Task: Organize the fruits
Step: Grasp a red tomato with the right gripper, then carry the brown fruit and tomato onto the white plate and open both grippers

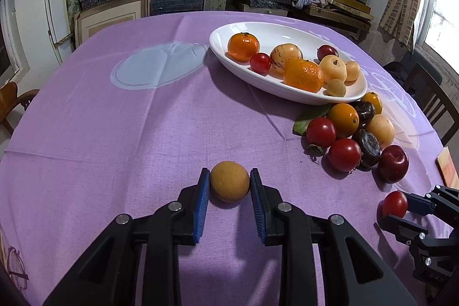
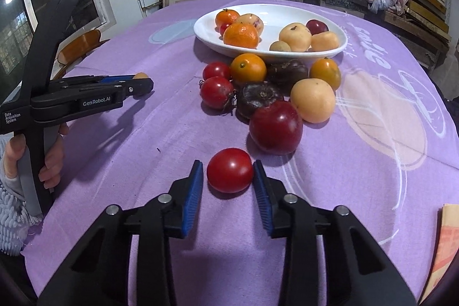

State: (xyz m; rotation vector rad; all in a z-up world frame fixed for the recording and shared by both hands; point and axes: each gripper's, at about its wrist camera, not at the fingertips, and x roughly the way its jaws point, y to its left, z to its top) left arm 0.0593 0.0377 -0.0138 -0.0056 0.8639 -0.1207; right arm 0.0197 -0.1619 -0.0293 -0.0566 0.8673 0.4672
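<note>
My left gripper (image 1: 229,172) is shut on a round tan fruit (image 1: 229,185) low over the purple cloth; from the right wrist view it (image 2: 149,83) sits at the left with the tan fruit (image 2: 141,75) at its tips. A red tomato (image 2: 229,170) rests on the cloth with my right gripper (image 2: 227,164) shut on it, blue pads on both sides. In the left wrist view that gripper (image 1: 397,210) and tomato (image 1: 394,204) are at the far right. A white oval plate (image 1: 258,27) at the back holds oranges, pale yellow fruits and small red ones.
A pile of loose fruit (image 2: 275,128) lies between the plate (image 2: 281,13) and my right gripper: tomatoes, orange fruits, dark brown ones, a big dark red one. A person's hand (image 2: 51,162) grips the left handle. Chairs and stacked shelves surround the table; paper (image 2: 444,248) lies at the right edge.
</note>
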